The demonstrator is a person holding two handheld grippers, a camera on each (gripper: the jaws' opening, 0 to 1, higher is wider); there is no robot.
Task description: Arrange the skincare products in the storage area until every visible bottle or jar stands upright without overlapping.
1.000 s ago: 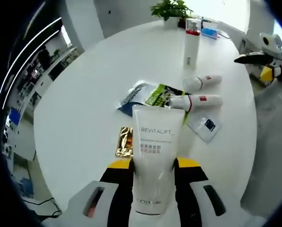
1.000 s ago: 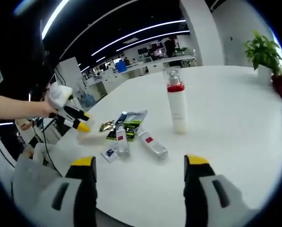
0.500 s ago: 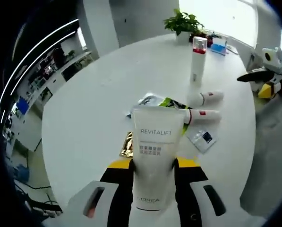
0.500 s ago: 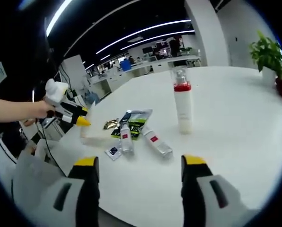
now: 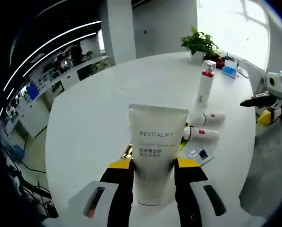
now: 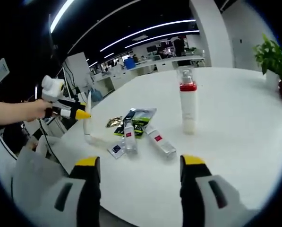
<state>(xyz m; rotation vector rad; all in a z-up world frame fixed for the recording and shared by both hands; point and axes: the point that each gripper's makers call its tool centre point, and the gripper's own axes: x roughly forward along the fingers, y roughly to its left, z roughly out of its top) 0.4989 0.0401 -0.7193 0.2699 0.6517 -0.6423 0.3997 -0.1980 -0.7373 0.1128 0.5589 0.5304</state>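
Note:
A white REVITALIFT tube [image 5: 152,146] stands between the yellow-tipped jaws of my left gripper [image 5: 152,166], which is shut on it. In the right gripper view that tube [image 6: 87,120] is upright near the table's edge, held by the left gripper [image 6: 70,112], its lower end at or just above the tabletop. A tall white bottle with a red band [image 5: 206,87] [image 6: 188,106] stands upright. Two small white bottles [image 5: 206,118] [image 5: 202,134] lie on their sides, also seen as bottles [image 6: 129,137] [image 6: 160,143]. My right gripper [image 6: 141,163] is open, holding nothing.
On the round white table [image 5: 93,109] flat sachets lie by the bottles: a green-and-blue pack [image 6: 138,117], a gold one [image 6: 113,122] and a small clear one [image 6: 116,149]. A potted plant [image 5: 200,42] and a blue item sit at the far edge. The right gripper [image 5: 268,101] shows at the side.
My left gripper has tipped the tube from leaning over the sachets up to upright, and its view has lifted. The right gripper has barely moved.

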